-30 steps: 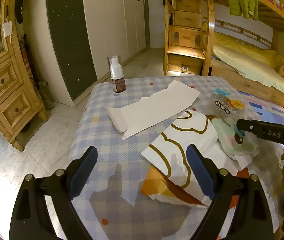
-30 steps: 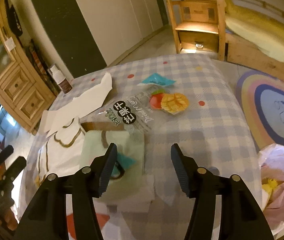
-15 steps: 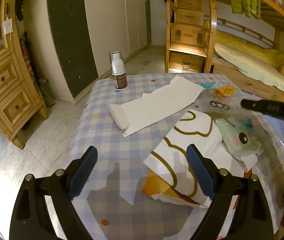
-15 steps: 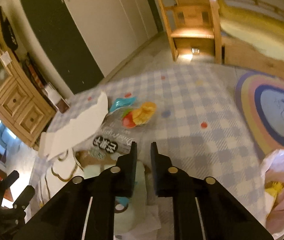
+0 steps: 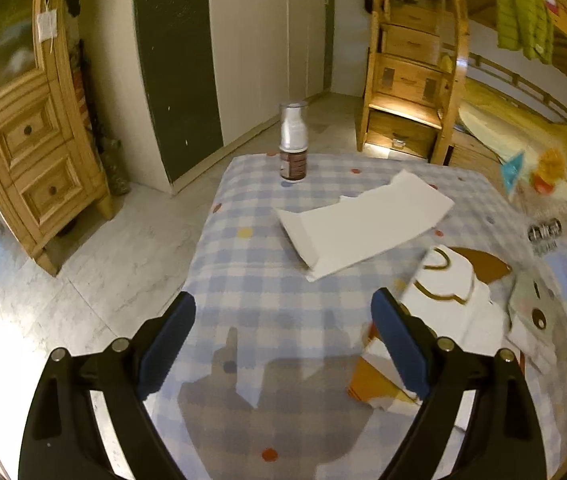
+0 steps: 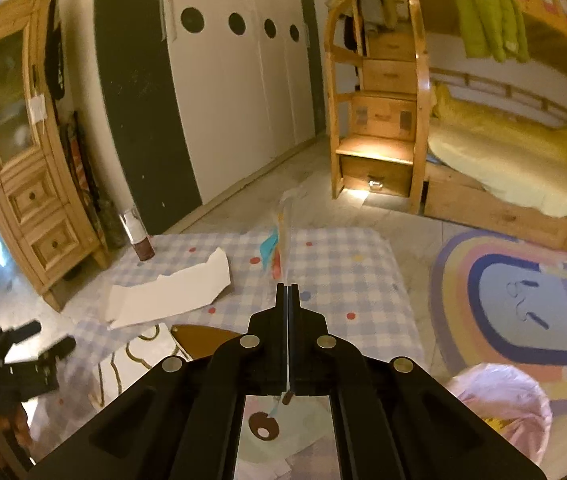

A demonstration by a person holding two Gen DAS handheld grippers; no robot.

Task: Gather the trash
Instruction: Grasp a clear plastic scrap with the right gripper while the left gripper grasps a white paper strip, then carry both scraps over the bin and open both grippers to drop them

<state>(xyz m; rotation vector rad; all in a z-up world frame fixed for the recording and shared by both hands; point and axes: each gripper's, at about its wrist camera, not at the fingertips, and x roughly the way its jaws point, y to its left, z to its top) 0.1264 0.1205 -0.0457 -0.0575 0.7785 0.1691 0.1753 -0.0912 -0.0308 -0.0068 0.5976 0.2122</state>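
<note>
My right gripper [image 6: 287, 286] is shut on a clear plastic snack wrapper [image 6: 281, 236] and holds it edge-on above the checked table [image 6: 347, 280]; the wrapper also shows lifted at the right of the left wrist view [image 5: 539, 200]. My left gripper [image 5: 283, 320] is open and empty above the table's near side. A torn white paper [image 5: 367, 224] lies mid-table, also in the right wrist view [image 6: 171, 292]. A white paper bag with brown lines [image 5: 447, 296] and a pale green wrapper [image 5: 535, 308] lie to the right.
A small brown bottle [image 5: 293, 148] stands at the table's far edge. A pink trash bag [image 6: 503, 404] sits on the floor at the right by a rainbow rug [image 6: 523, 300]. A wooden cabinet [image 5: 23, 140] is left, a bunk bed [image 6: 503, 160] right.
My right gripper closed on the clear snack wrapper and lifted it off the table. The left gripper drew back a little and stays open.
</note>
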